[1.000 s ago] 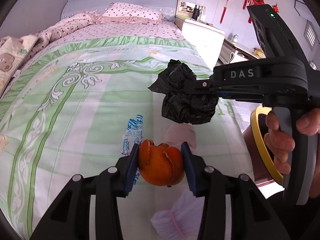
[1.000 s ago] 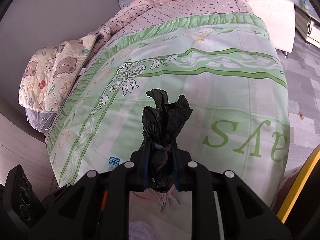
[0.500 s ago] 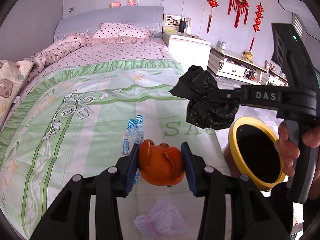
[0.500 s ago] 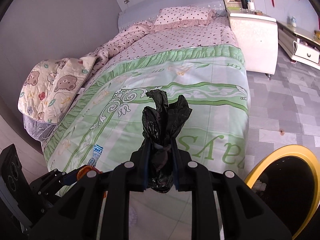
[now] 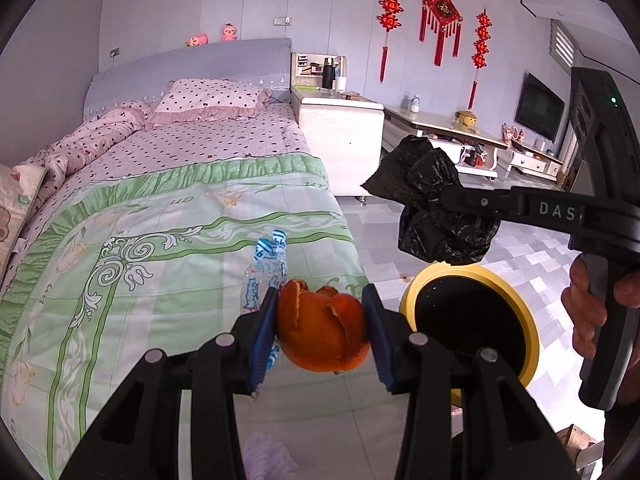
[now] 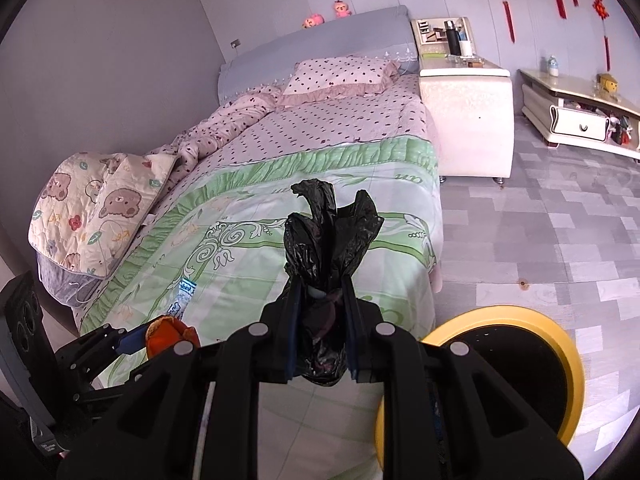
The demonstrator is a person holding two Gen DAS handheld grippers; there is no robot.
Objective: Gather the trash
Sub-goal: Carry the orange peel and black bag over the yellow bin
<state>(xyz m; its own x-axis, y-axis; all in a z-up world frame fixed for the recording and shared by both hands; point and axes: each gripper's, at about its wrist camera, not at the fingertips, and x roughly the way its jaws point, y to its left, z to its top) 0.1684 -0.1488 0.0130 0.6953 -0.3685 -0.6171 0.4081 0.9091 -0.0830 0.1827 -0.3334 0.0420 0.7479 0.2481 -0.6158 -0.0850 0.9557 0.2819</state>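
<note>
My left gripper [image 5: 322,332] is shut on an orange peel [image 5: 322,334], held over the bed's foot corner. My right gripper [image 6: 322,320] is shut on a crumpled black plastic bag [image 6: 328,240]; in the left wrist view that bag [image 5: 436,204] hangs just above the far rim of a yellow-rimmed trash bin [image 5: 516,312] on the floor. The bin [image 6: 520,320] lies right of the right gripper. A blue and white wrapper [image 5: 268,264] lies on the green bedspread; it also shows in the right wrist view [image 6: 185,292]. The orange peel [image 6: 170,334] shows at lower left there.
The bed [image 5: 160,220] with a green patterned cover fills the left. A white nightstand [image 5: 340,136] and a low TV cabinet [image 5: 460,136] stand behind on the grey tiled floor [image 6: 540,240]. A pale purple tissue [image 5: 266,456] lies below the left gripper.
Both grippers have swung right, off the bed toward the bin. The black bag now hangs over the bin's far rim. Both grips are unchanged.
</note>
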